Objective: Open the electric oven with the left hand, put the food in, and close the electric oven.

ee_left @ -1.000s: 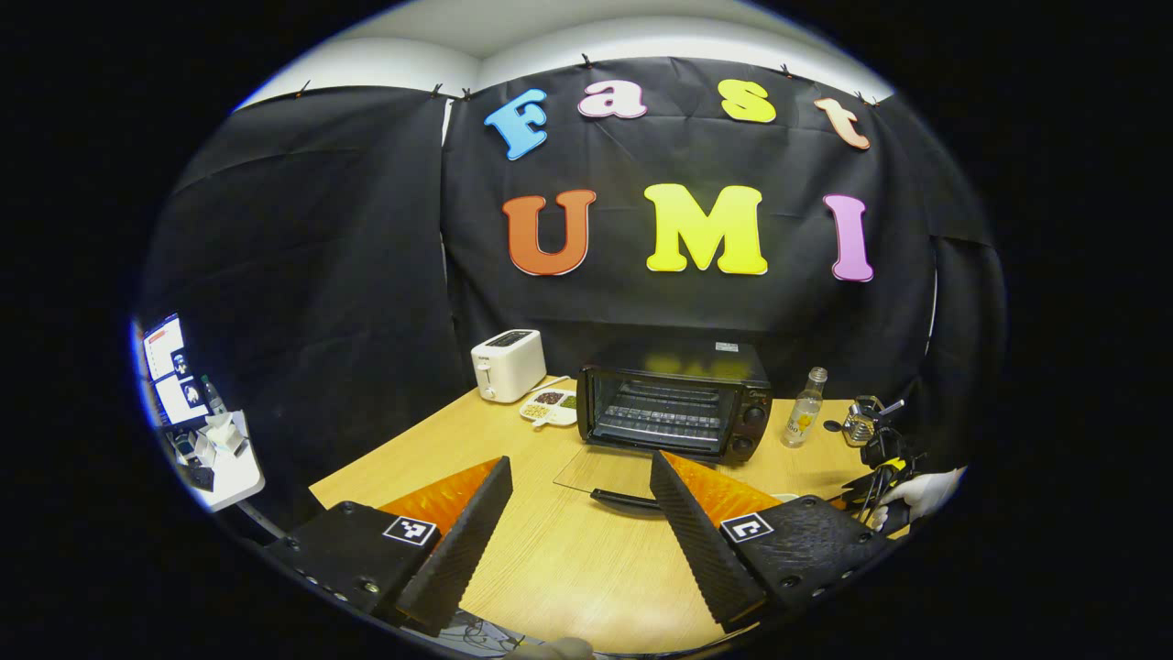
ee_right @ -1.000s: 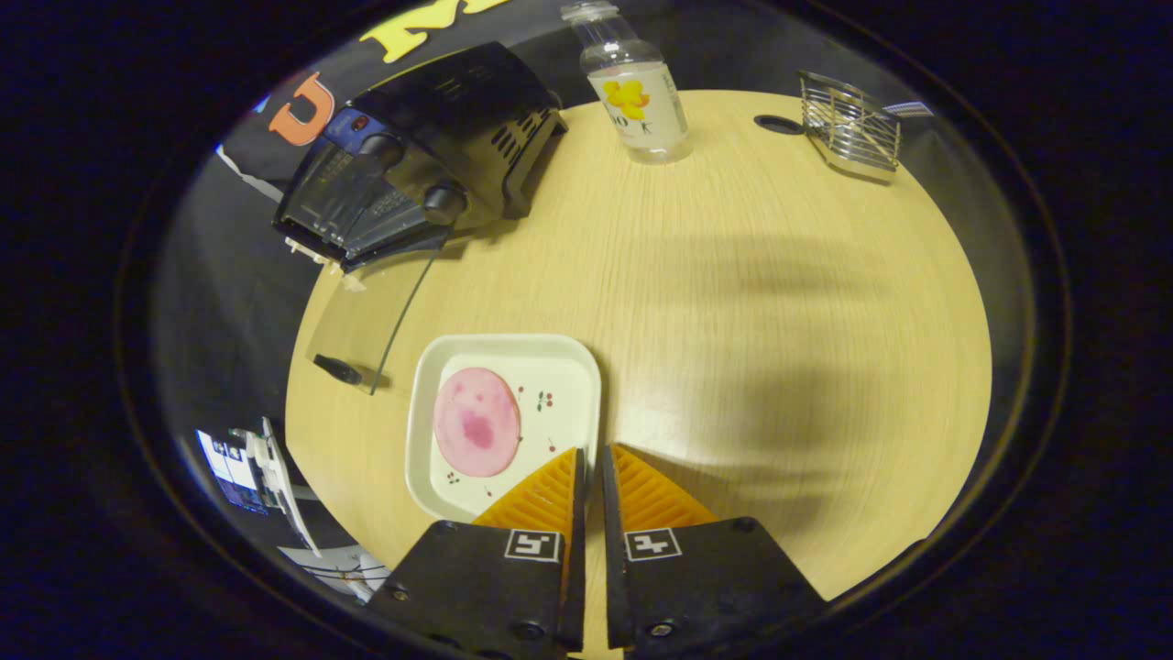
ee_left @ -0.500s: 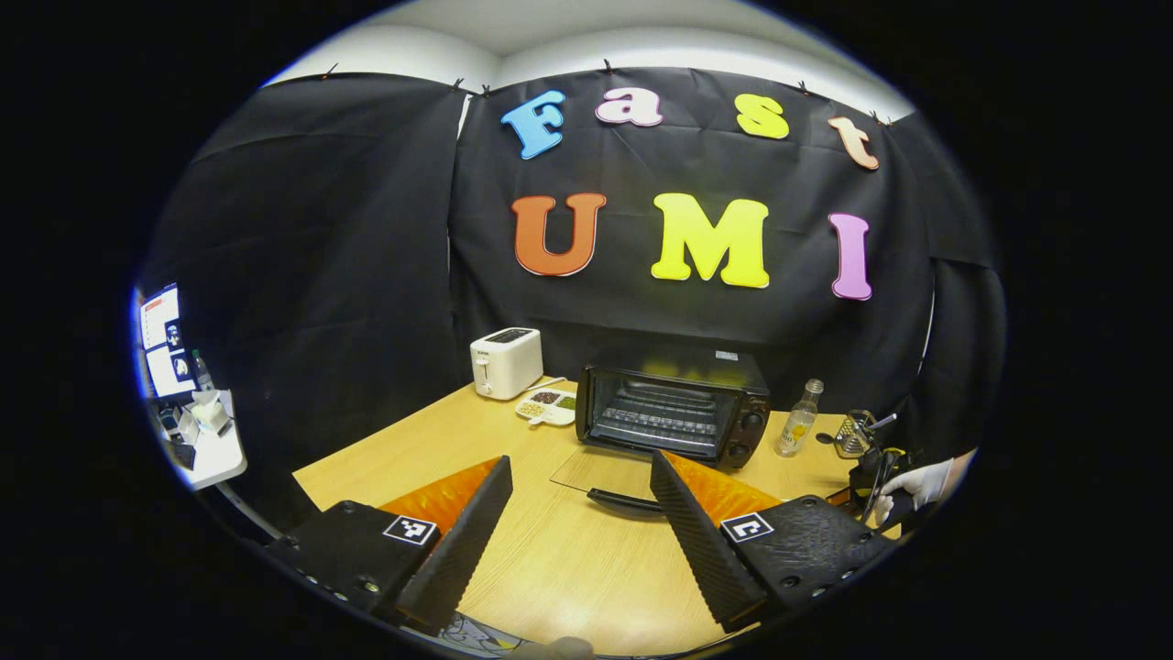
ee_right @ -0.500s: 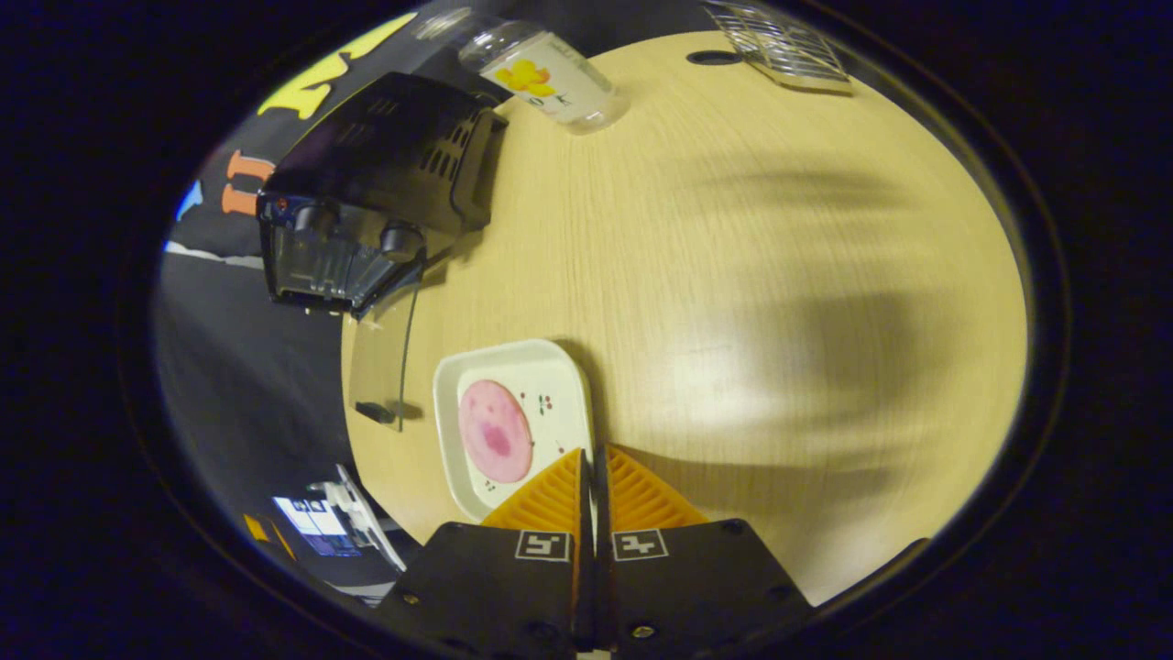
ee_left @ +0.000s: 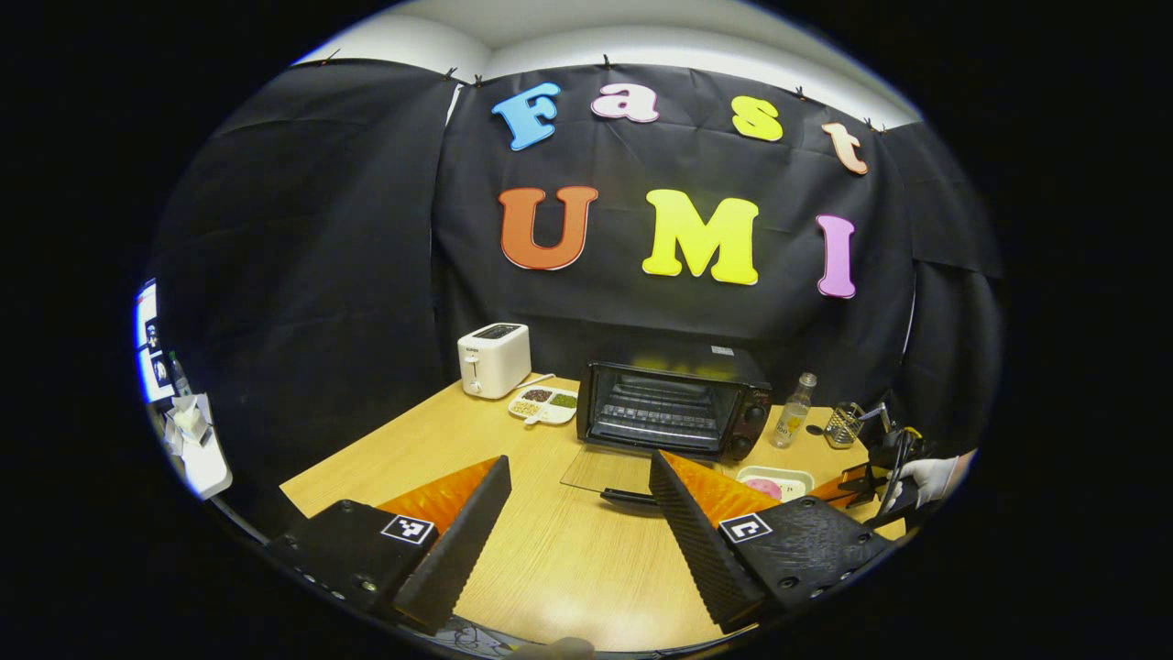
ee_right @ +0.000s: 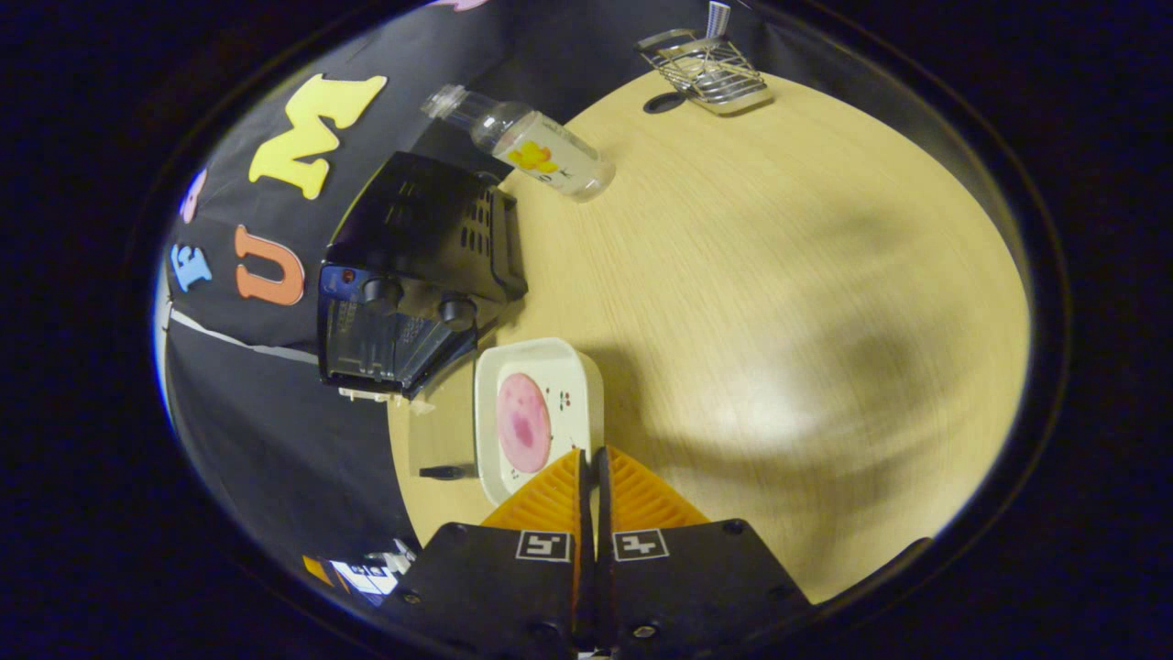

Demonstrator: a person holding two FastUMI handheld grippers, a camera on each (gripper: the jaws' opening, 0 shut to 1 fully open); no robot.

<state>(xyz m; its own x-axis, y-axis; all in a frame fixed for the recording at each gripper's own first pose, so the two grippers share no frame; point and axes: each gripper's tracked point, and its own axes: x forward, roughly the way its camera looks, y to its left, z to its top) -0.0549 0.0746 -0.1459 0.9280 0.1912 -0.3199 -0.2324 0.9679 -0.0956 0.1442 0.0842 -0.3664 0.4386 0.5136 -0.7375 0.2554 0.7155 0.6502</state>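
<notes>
Oven point(ee_left: 674, 412) door point(ee_left: 605, 469) already down flat on table point(ee_left: 550, 550), so opening step looks done; food-loading step in hand. Left gripper point(ee_left: 577, 522) fingers spread wide, holding nothing, back from oven. Right gripper point(ee_right: 591, 477) fingers pressed together, apparently pinching the near rim of the white plate point(ee_right: 536, 367) carrying pink slice point(ee_right: 523, 422); plate sits just beside oven front. Next move likely needs plate carried level into the open cavity, clearing the door

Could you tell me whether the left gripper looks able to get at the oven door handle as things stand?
Probably yes: the left gripper has its jaws open, the door lies flat, and bare table separates it from the handle.
</notes>
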